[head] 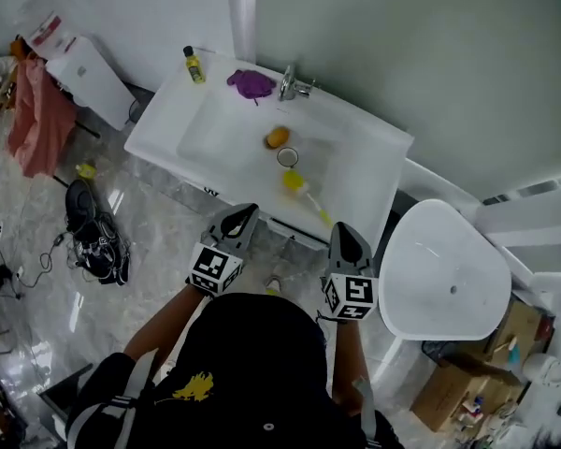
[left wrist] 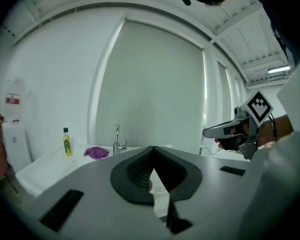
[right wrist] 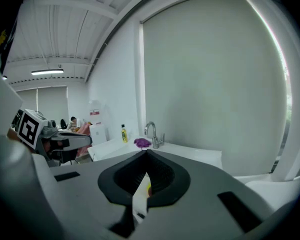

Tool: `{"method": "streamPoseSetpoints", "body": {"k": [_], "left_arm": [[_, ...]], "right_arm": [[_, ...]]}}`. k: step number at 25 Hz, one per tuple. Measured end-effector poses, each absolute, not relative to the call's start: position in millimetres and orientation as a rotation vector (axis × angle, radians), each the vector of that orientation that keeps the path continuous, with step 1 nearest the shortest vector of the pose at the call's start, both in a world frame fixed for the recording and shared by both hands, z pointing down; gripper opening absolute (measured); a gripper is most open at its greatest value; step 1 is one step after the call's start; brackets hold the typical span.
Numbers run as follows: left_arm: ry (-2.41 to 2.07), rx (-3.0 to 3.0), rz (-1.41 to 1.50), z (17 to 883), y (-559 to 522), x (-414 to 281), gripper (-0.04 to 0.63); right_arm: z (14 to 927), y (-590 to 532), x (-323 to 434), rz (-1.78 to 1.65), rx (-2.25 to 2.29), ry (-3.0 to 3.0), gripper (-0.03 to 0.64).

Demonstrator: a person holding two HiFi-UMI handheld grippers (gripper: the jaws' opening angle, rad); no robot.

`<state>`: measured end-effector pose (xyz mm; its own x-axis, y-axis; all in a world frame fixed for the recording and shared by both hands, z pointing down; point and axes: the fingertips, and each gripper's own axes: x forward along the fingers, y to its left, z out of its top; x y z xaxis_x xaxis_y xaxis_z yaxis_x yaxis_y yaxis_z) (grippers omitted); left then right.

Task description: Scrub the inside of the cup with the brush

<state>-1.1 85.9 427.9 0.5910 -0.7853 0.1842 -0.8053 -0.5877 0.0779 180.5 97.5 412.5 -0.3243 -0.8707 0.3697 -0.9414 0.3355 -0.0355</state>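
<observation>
In the head view a white sink counter (head: 168, 124) holds a small round cup (head: 287, 157) in its basin. A yellow brush (head: 297, 185) lies just in front of the cup, its handle pointing towards me. An orange object (head: 277, 137) sits behind the cup. My left gripper (head: 246, 211) and right gripper (head: 341, 230) hang side by side in front of the counter's near edge. Both are shut and empty, clear of the cup and the brush. In their own views the left gripper (left wrist: 152, 149) and the right gripper (right wrist: 146, 153) show their jaws closed together.
At the back of the counter stand a yellow bottle (head: 194, 65), a purple cloth (head: 251, 83) and a faucet (head: 293, 84). A white rounded fixture (head: 444, 269) is at the right, with cardboard boxes (head: 458, 391) beyond. Dark bags (head: 93, 232) lie on the floor at the left.
</observation>
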Motion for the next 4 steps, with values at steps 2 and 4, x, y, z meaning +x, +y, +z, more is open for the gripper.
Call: {"method": "streamPoseSetpoints", "body": {"k": [2, 4], "left_arm": [[-1.349, 2.642, 0.199, 430, 118, 15, 0.017], [-1.35, 2.628, 0.211, 432, 150, 31, 0.017]], "right_arm": [[414, 120, 196, 0.354, 1.609, -2.321, 0.026], [415, 144, 211, 0.365, 1.598, -2.32, 0.026]]}}
